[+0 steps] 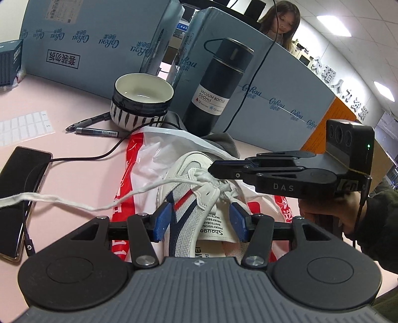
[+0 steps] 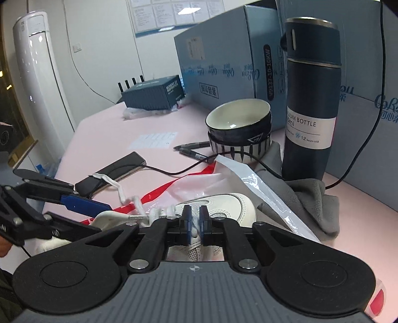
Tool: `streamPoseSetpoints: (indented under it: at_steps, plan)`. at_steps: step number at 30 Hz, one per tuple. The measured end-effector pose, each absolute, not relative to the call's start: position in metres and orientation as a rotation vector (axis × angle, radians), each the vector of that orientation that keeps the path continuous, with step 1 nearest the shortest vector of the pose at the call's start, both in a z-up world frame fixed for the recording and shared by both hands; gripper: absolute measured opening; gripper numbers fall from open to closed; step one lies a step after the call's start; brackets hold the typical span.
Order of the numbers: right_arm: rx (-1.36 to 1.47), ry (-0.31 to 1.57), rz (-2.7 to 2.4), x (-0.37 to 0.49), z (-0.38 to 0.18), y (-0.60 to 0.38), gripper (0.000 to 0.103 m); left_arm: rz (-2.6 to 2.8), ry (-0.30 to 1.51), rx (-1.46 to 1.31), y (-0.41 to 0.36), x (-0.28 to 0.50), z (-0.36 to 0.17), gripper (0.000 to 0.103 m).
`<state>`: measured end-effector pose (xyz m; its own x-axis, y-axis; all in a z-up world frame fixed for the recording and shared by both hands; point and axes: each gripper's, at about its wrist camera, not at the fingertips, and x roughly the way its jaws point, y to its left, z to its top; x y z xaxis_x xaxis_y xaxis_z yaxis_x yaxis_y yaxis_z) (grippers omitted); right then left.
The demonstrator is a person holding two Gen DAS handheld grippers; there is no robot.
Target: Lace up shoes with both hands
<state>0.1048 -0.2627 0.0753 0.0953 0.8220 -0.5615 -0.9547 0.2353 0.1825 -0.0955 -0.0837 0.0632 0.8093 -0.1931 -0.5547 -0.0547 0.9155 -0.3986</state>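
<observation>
Right tool [image 2: 195,224] pinching lace [image 2: 195,226]; left tool [image 1: 200,222] gaping — straddling shoe [image 1: 189,198]

Pink tabletop [image 2: 104,129]. Tall white floor-standing air conditioner [image 2: 37,74] at 10 o'clock against a white wall [image 2: 104,32]; printed sheets [image 2: 174,12] pinned at 12. Ceiling light panels [image 1: 384,90] glow at 2 o'clock; orange partition [image 1: 330,124] below.

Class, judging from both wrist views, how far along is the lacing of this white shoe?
Done: the lace already passes through the upper eyelets of the shoe, bunched at the tongue. In hand: the right gripper is shut on the lace; the left gripper stands open astride the shoe. Left: one end trails loose across the phone; no bow is tied.
</observation>
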Motion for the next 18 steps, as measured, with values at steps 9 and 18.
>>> streamPoseSetpoints:
  at_steps: [9, 18]
  plan:
    - [-0.387, 0.633, 1.425, 0.109, 0.078, -0.256, 0.021, -0.06, 0.636, -0.411, -0.085, -0.093, 0.061, 0.048]
    - [-0.371, 0.609, 1.451, 0.105, 0.081, -0.263, 0.003, -0.076, 0.645, -0.329, -0.092, -0.085, 0.064, 0.048]
